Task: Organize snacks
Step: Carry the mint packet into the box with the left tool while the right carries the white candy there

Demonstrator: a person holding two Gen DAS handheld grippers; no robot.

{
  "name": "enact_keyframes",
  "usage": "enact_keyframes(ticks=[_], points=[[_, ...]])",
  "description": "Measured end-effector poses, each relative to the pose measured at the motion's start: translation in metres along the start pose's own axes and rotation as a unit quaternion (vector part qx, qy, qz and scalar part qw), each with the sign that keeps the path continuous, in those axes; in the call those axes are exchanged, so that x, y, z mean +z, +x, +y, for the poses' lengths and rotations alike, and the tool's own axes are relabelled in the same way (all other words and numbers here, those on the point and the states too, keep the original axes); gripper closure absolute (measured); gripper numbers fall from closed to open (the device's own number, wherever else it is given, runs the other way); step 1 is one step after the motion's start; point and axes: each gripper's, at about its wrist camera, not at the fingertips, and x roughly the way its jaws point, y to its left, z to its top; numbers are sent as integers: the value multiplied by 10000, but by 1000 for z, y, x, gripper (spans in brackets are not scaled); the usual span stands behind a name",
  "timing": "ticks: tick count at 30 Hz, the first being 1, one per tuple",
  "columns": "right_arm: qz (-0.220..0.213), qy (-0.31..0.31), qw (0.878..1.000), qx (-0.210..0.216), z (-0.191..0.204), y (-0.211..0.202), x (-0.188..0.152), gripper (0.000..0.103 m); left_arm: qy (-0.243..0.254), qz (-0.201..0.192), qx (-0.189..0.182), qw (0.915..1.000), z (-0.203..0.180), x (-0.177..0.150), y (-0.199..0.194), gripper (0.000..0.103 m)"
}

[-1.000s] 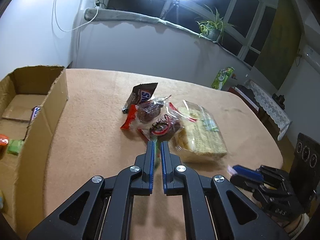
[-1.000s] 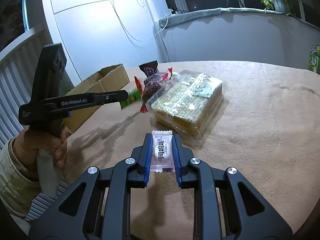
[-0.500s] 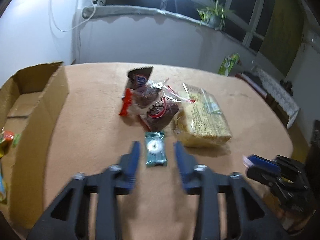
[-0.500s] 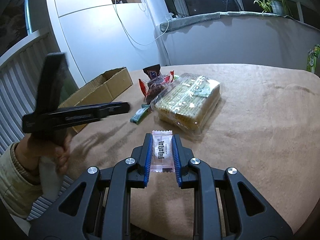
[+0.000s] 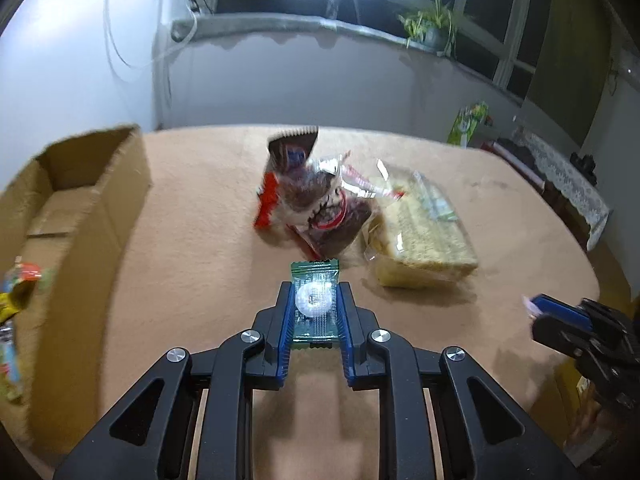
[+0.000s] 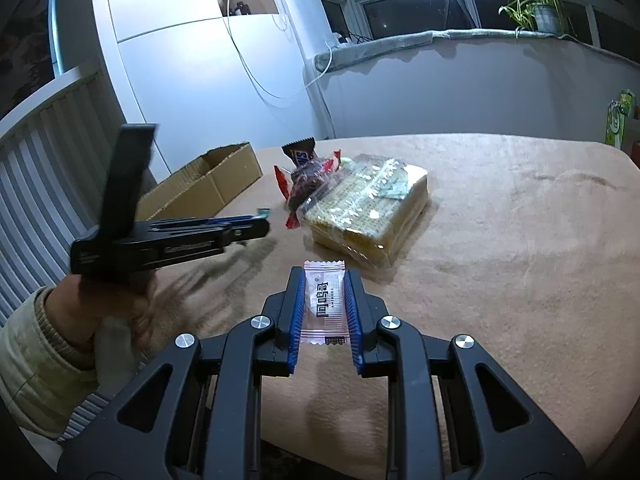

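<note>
a: item one, left gripper [image 5: 314,306]. status?

b: its jaws have just been closing, and the blue pads now press both long sides of the green mint packet [image 5: 315,304]. half a second ago the packet lay flat on the table [image 5: 192,208] between wide-open fingers; now it is pinched. i cannot tell whether it has left the cloth yet.

a: item two, right gripper [image 6: 325,310].

b: clamped on the pink candy sachet [image 6: 324,306], same as a second ago. no change there; it hangs above the near edge of the table.

a: remaining stock on the table?

b: near the middle: the chocolate bar [image 5: 291,152], the red-trimmed cake packets [image 5: 320,208] leaning on each other, and the wafer pack [image 5: 424,236] touching them on the right. none moved.

a: destination?

b: the cardboard box [image 5: 96,184] at the left edge, open-topped, with several wrappers already inside.

a: meaning for the job?

b: my reading: both tools are loaded, so the next step is probably carrying both small sweets over the box wall. the mint is held by its thin edges, so it could slip or twist on the way.
</note>
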Motion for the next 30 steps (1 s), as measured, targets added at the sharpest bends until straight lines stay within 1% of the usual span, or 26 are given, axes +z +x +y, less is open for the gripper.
enact_keyframes(ticks=[3,8,12,16,21,30], points=[[-67,-67,10000,-4,7,-4,4,83,34,-333,58,9994,-1,-1,-35,85],[-133,-250,9996,-44,21,-8,13,83,-18,-780,206,9967,8,0,-81,85],[-141,-405,9991,-55,35,-6,21,83,-173,-1083,384,9932,32,-7,-114,85],[-104,-640,9979,-19,56,3,31,83,-366,-1270,613,9893,59,-15,-134,85],[-57,-948,9954,82,88,21,44,83,-672,-1403,793,9846,97,-25,-149,85],[-4,-1542,9873,394,159,70,72,82,-967,-1447,985,9798,146,-34,-155,85]])
